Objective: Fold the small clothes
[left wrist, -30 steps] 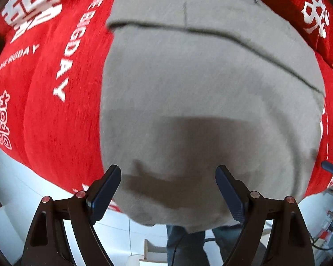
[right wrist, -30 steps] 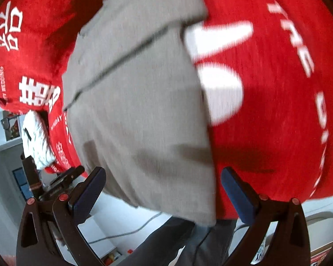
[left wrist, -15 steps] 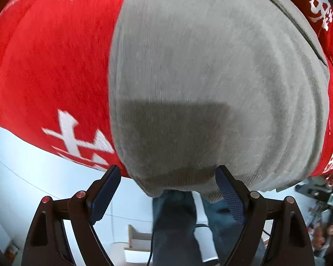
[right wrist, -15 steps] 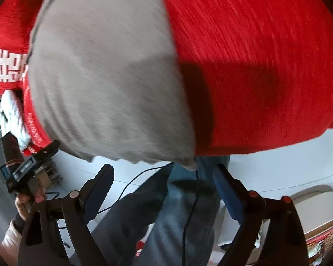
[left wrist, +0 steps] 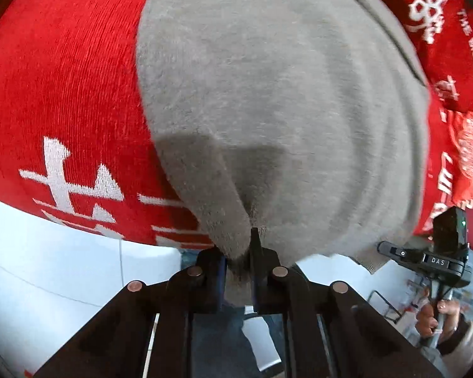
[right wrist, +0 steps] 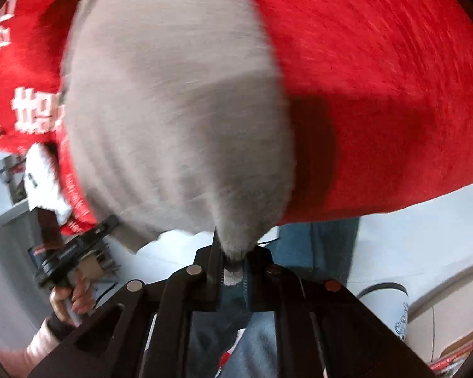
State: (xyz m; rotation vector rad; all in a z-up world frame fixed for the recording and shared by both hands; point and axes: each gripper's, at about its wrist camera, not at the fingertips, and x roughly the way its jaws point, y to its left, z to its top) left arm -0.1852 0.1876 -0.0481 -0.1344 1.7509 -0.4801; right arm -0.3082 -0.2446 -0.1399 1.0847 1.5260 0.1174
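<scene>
A grey knitted garment (left wrist: 283, 94) lies on a red cloth with white lettering (left wrist: 63, 94); its near edge hangs over the table edge. My left gripper (left wrist: 238, 258) is shut on the garment's near edge, the fabric bunched between the fingers. In the right wrist view the same garment (right wrist: 173, 94) lies on the red cloth (right wrist: 378, 78), and my right gripper (right wrist: 233, 261) is shut on its near right corner. Each gripper shows in the other's view, the right gripper at far right (left wrist: 438, 258), the left gripper at far left (right wrist: 75, 245).
The white table edge (left wrist: 63, 252) runs under the red cloth. The person's jeans (right wrist: 318, 252) are just below the table edge. A white bundle (right wrist: 44, 176) lies at the cloth's left edge. A white container (right wrist: 391, 305) stands at lower right.
Both grippers moved down to the garment's near edge and closed on it; they were open half a second ago.
</scene>
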